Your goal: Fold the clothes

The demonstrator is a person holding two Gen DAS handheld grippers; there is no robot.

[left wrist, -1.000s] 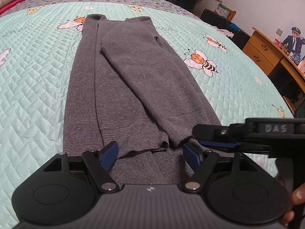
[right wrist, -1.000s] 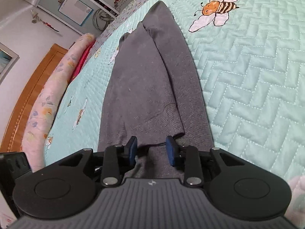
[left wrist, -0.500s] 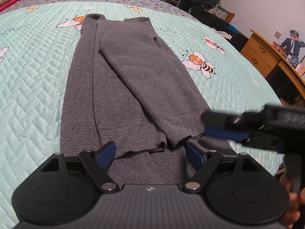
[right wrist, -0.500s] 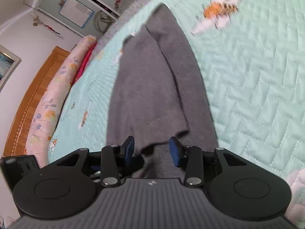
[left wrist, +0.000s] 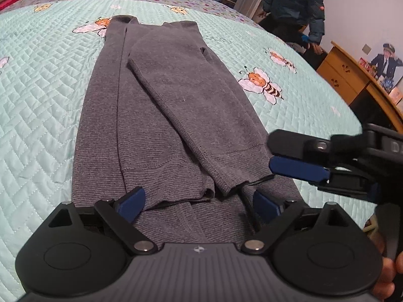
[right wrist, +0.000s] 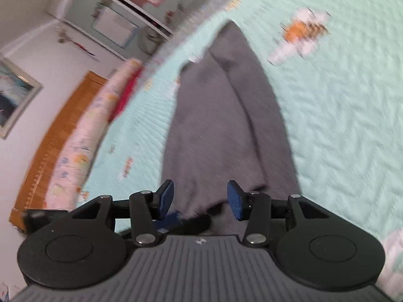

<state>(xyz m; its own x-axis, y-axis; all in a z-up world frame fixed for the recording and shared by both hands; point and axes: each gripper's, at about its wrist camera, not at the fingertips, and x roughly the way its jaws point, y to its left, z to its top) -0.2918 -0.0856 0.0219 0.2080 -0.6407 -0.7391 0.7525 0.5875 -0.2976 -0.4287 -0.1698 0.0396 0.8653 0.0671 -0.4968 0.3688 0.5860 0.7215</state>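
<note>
A grey sweater (left wrist: 176,115) lies lengthwise on the mint quilted bedspread (left wrist: 40,95), both sleeves folded in over its body. My left gripper (left wrist: 199,201) hovers over the near hem. Its jaws are opening wide and the pads press on nothing. From the right, my right gripper (left wrist: 273,156) reaches in beside the right sleeve's cuff (left wrist: 241,166). The right wrist view is blurred. There the right gripper (right wrist: 201,196) is opening with the sweater's (right wrist: 221,125) cuff end loose between its blue pads. A fingertip of the left gripper (right wrist: 171,220) shows underneath.
A person in a dark blue jacket (left wrist: 294,0) stands past the bed's far corner. A wooden dresser (left wrist: 352,75) lines the right wall. A floral bolster (right wrist: 83,146) and wooden headboard (right wrist: 50,151) run along the bed's left. A hand (left wrist: 385,276) holds the right gripper's handle.
Both grippers' jaws have spread wider. The right gripper has lifted slightly beside the right cuff, and its view has gone blurry. The sweater lies as before. The person in the background shifted right.
</note>
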